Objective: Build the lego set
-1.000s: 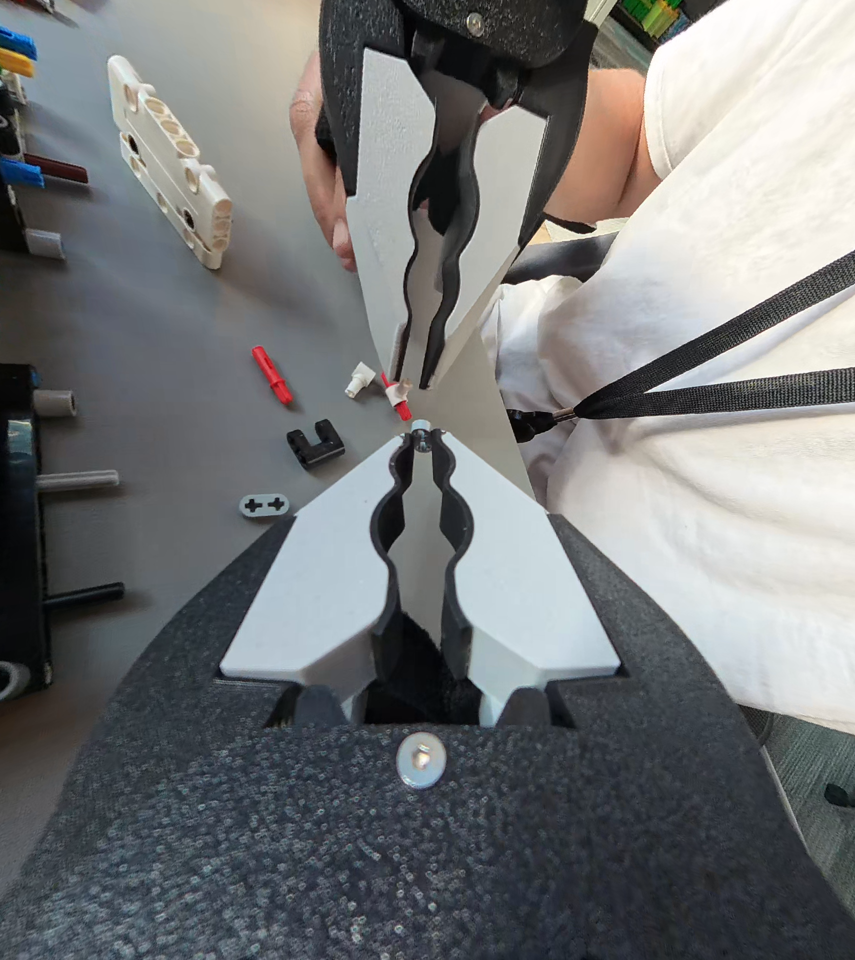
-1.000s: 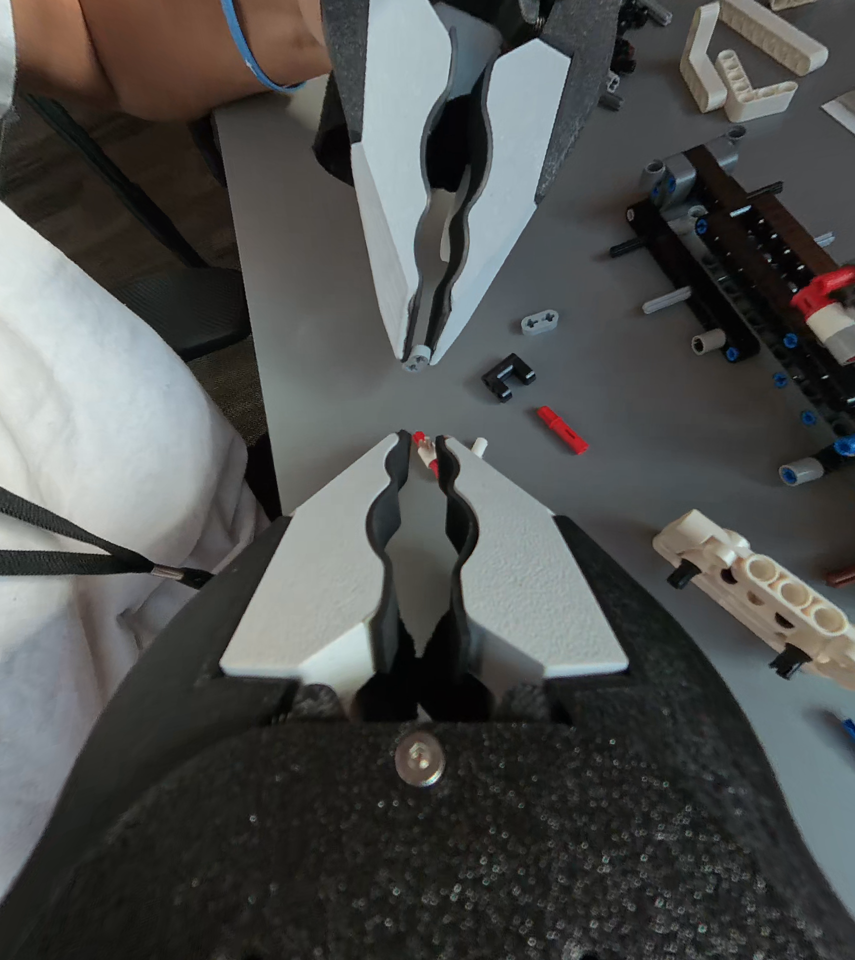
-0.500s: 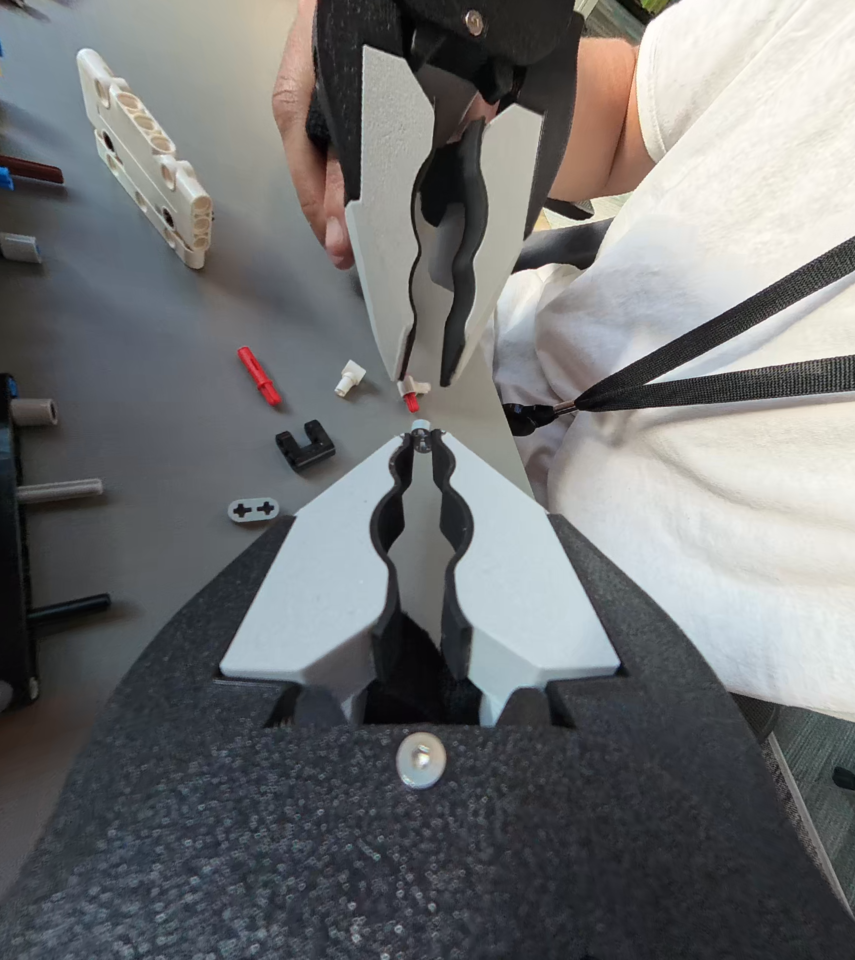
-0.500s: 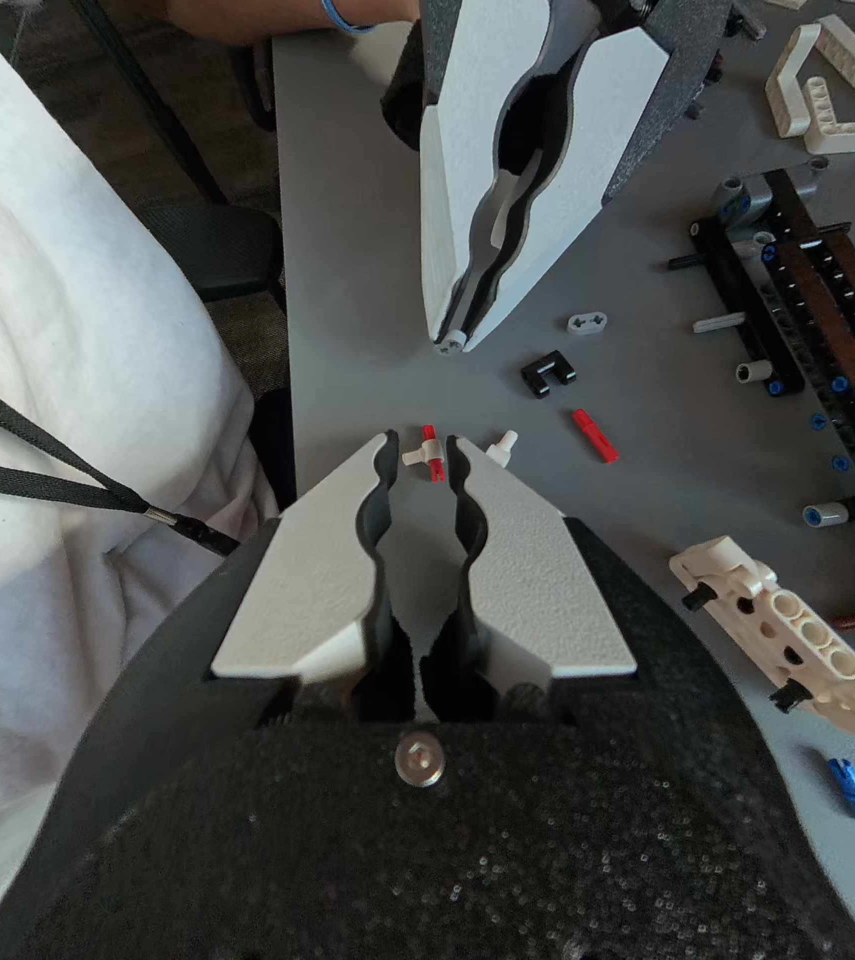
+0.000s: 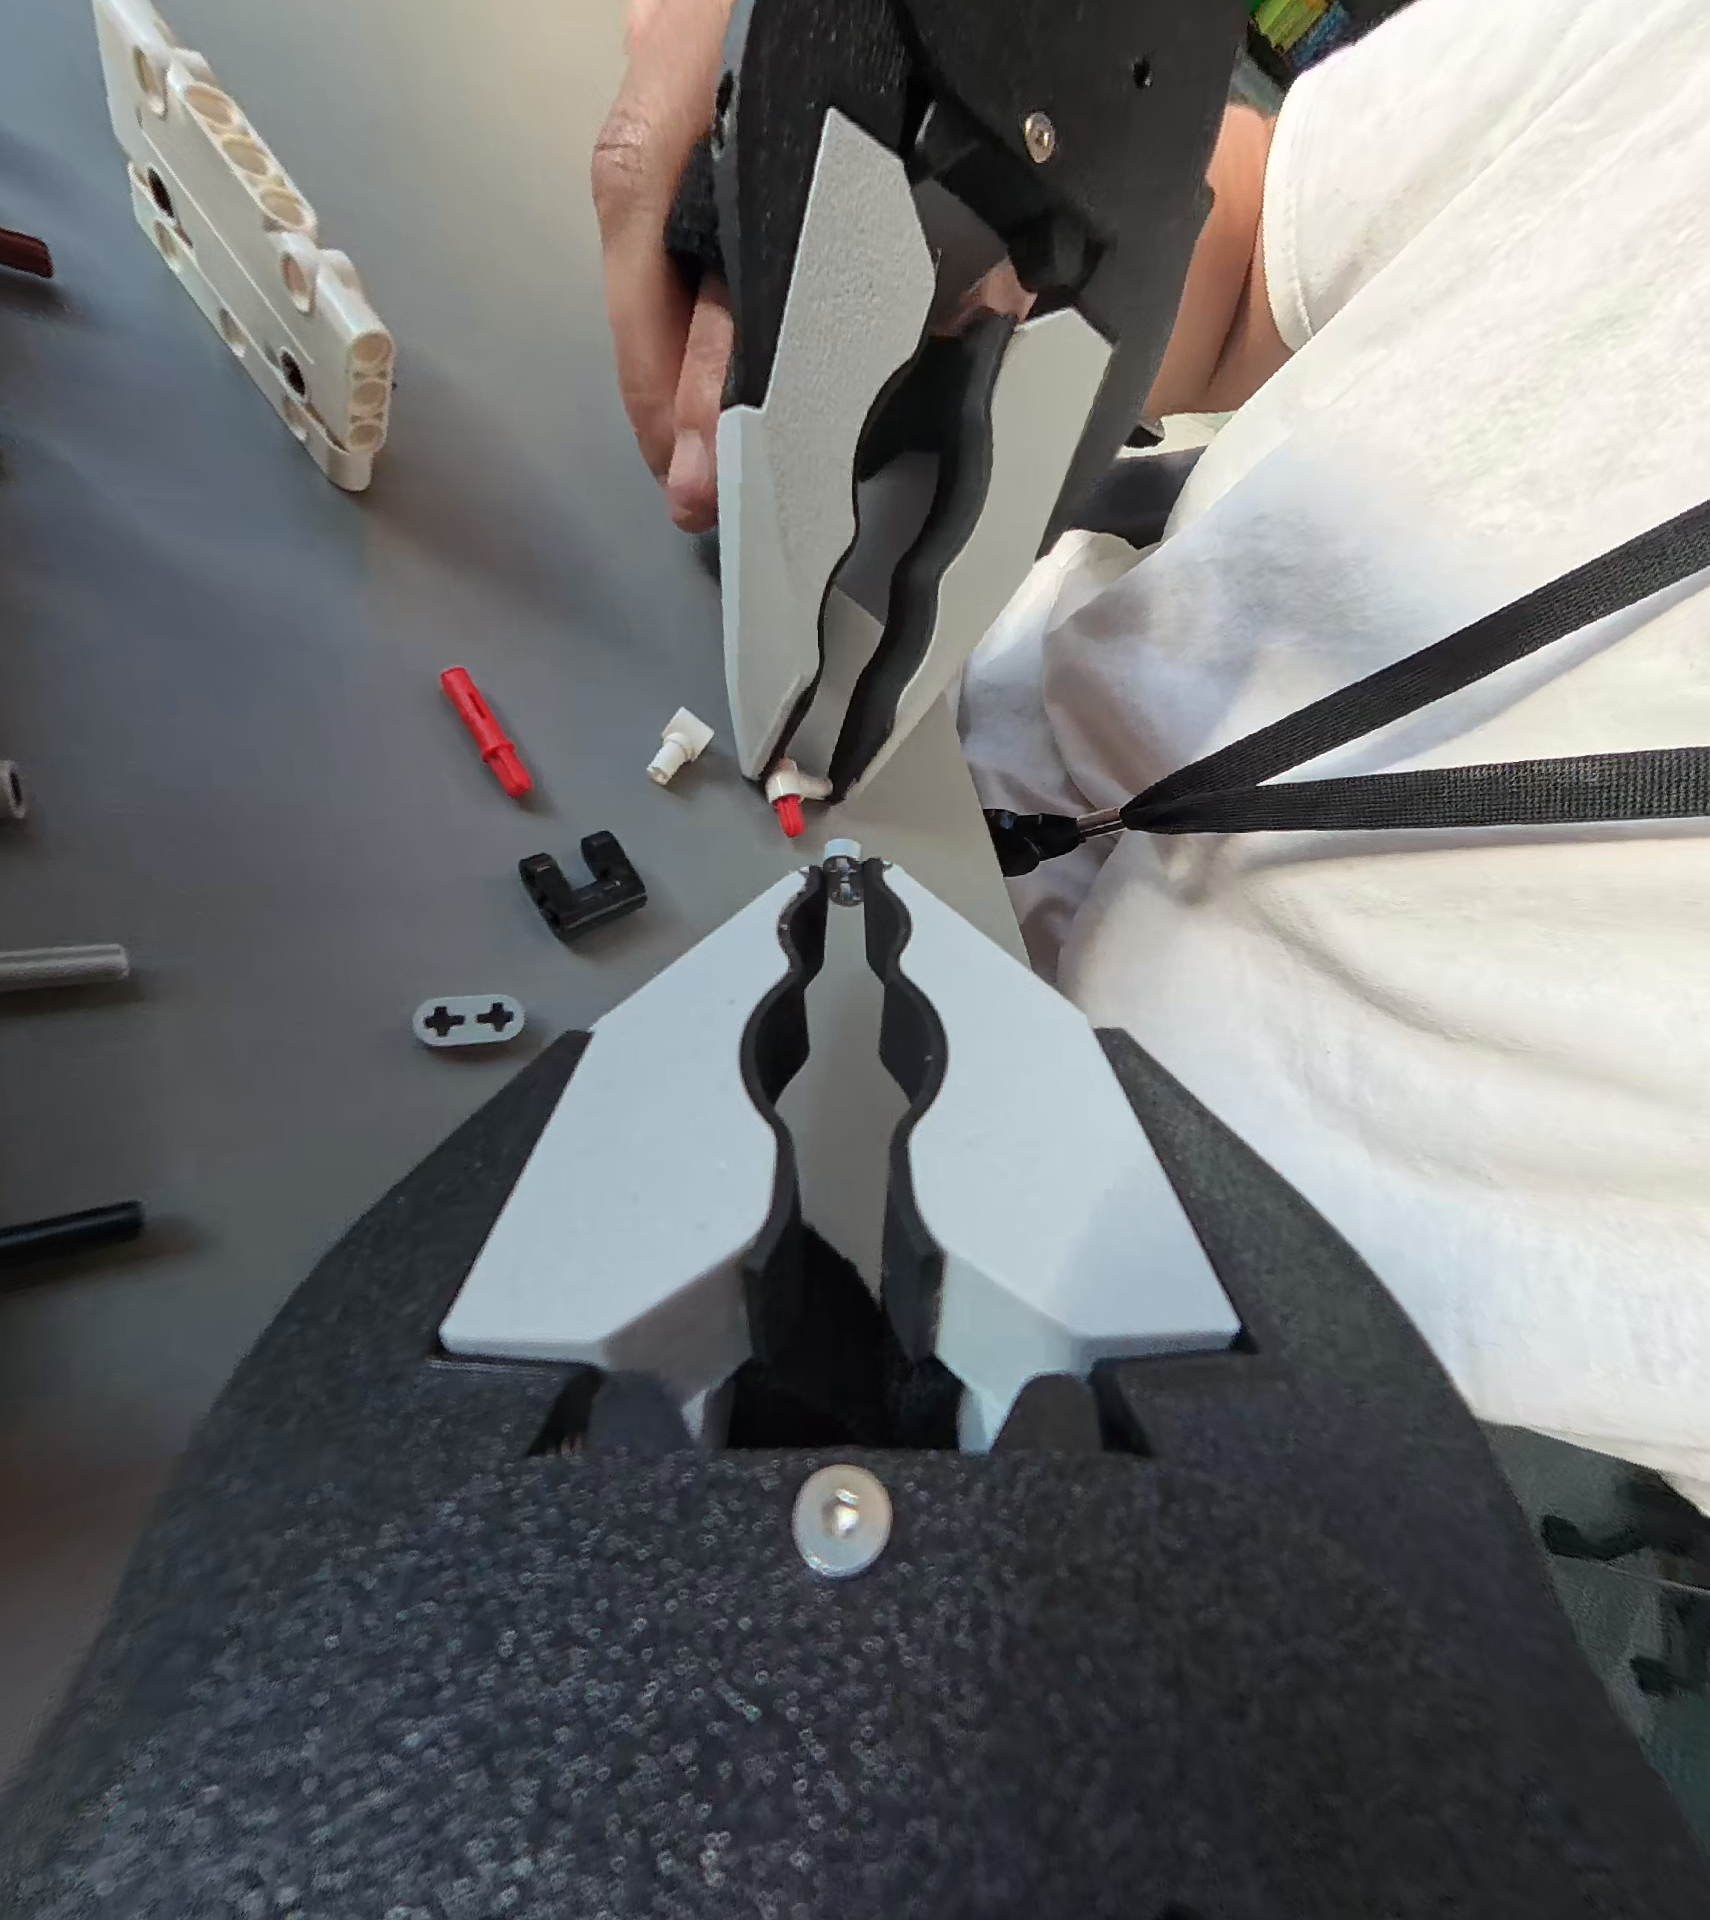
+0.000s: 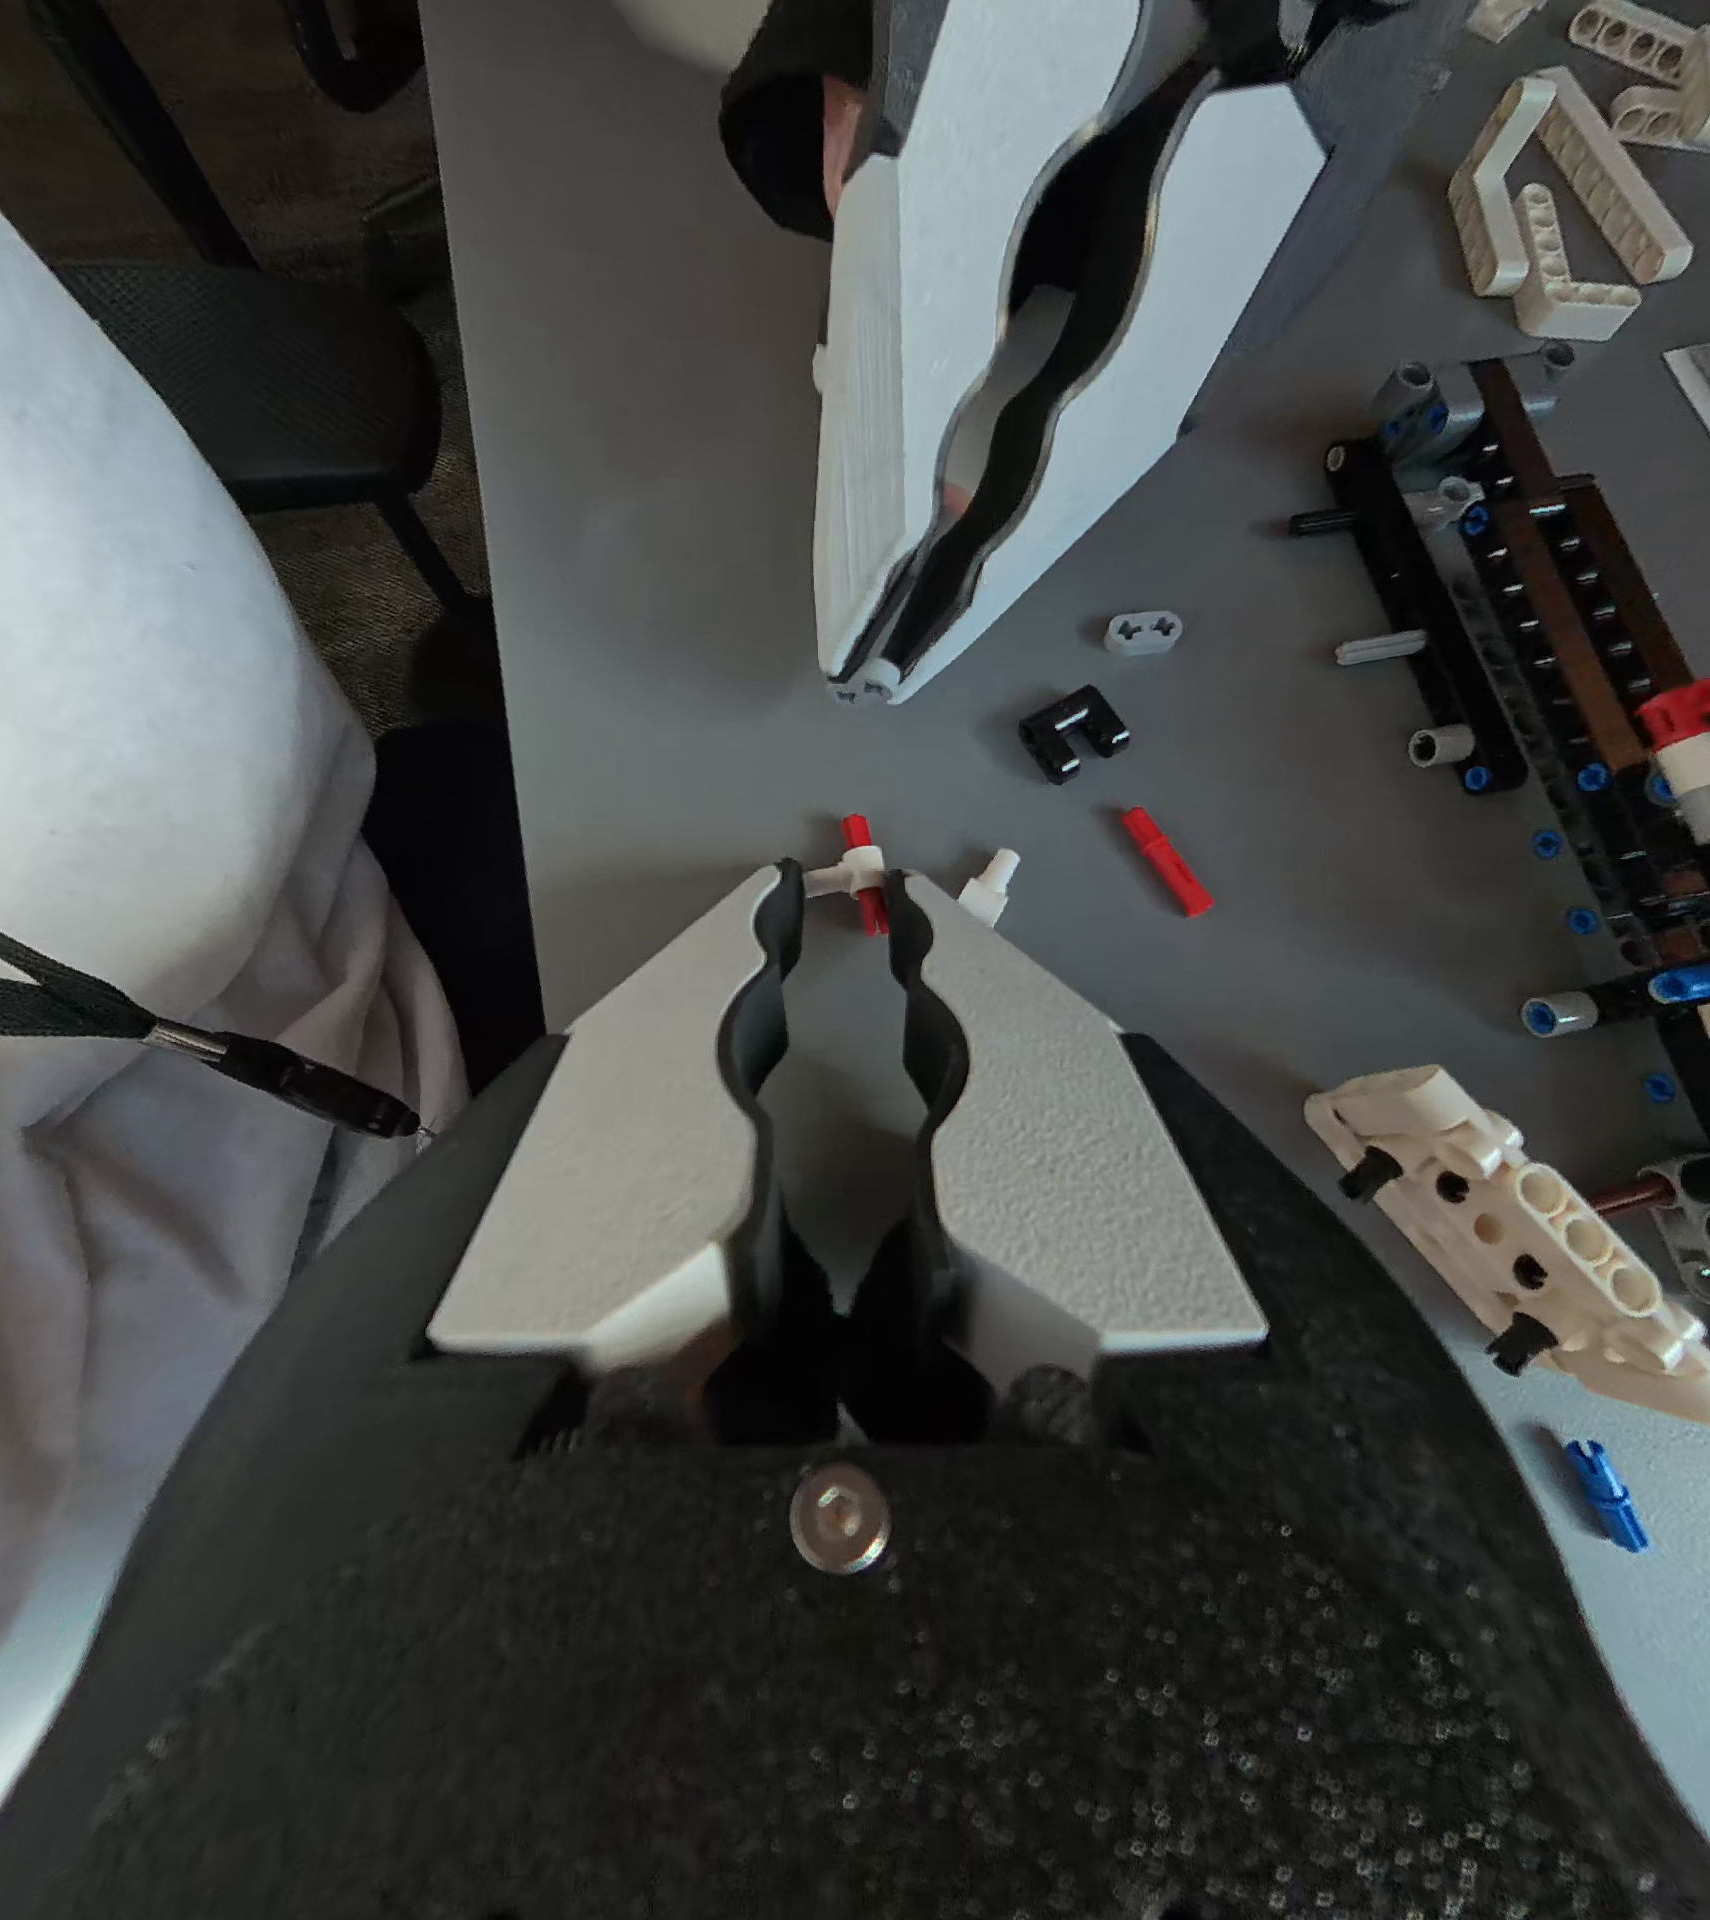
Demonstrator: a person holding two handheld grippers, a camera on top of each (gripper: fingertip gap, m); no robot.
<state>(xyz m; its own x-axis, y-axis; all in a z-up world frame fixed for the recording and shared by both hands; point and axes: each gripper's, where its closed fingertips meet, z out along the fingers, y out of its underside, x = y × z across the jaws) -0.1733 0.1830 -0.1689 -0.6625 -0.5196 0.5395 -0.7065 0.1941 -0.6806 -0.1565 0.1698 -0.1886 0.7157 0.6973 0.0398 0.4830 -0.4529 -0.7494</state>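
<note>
Left wrist view: the left gripper (image 5: 843, 873) pinches a small light-grey bush (image 5: 843, 850) at its fingertips, above the grey desk (image 5: 207, 582). Just beyond it lies the white connector with a red pin (image 5: 789, 798).

Right wrist view: the right gripper (image 6: 838, 883) has its fingers slightly apart around that white connector with a red pin (image 6: 856, 871), both pads touching it; a white peg (image 6: 988, 876) lies just beside.

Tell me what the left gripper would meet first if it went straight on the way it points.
Judging by the left wrist view, the left gripper, shut on a small light-grey bush, would first meet the white connector with a red pin between the right gripper's fingertips; depth is unclear.
</note>
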